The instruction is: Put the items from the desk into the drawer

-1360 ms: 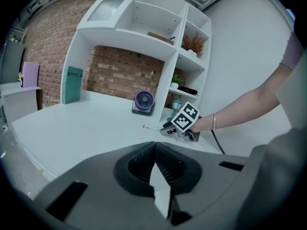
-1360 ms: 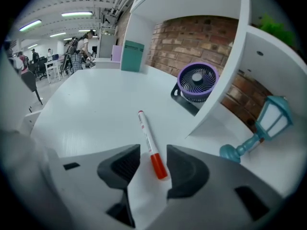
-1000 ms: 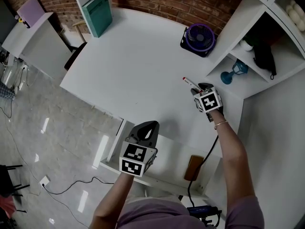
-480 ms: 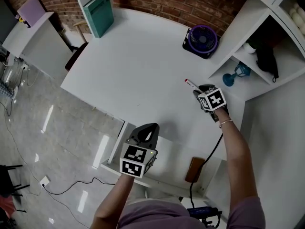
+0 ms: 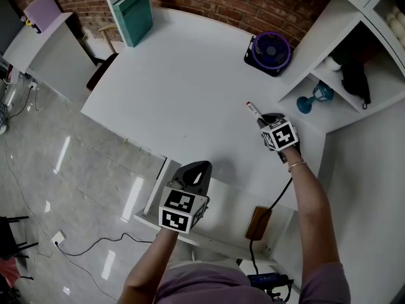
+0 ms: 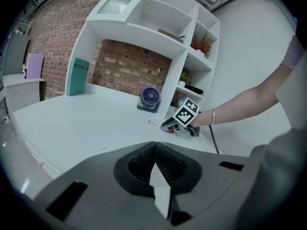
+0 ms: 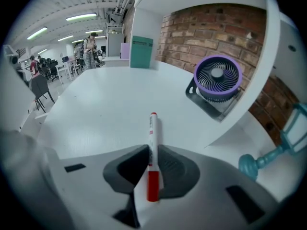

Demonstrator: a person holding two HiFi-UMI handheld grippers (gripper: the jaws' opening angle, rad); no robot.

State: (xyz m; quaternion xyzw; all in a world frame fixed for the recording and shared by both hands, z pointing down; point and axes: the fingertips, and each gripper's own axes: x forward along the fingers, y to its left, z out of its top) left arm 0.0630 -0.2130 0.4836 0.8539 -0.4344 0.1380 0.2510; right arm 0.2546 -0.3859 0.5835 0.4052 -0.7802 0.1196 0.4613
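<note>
White desktop (image 5: 183, 87) by the brick wall holds a round purple fan (image 5: 272, 50) not yet stowed, so the task looks early. The right gripper (image 7: 152, 152), tilted downward, has just been closing and pinches a white red-capped marker (image 7: 152, 143) on the desk. The left gripper (image 6: 154, 164), pressed together and empty, hovers over the open white drawer (image 5: 228, 211).

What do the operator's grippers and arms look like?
The left gripper and right gripper are dark grey with ribbed pads, each topped by a white cube of black square markers. Lilac short-sleeved top; thin bracelet on right wrist. Right jaws just closed further on a marker.
</note>
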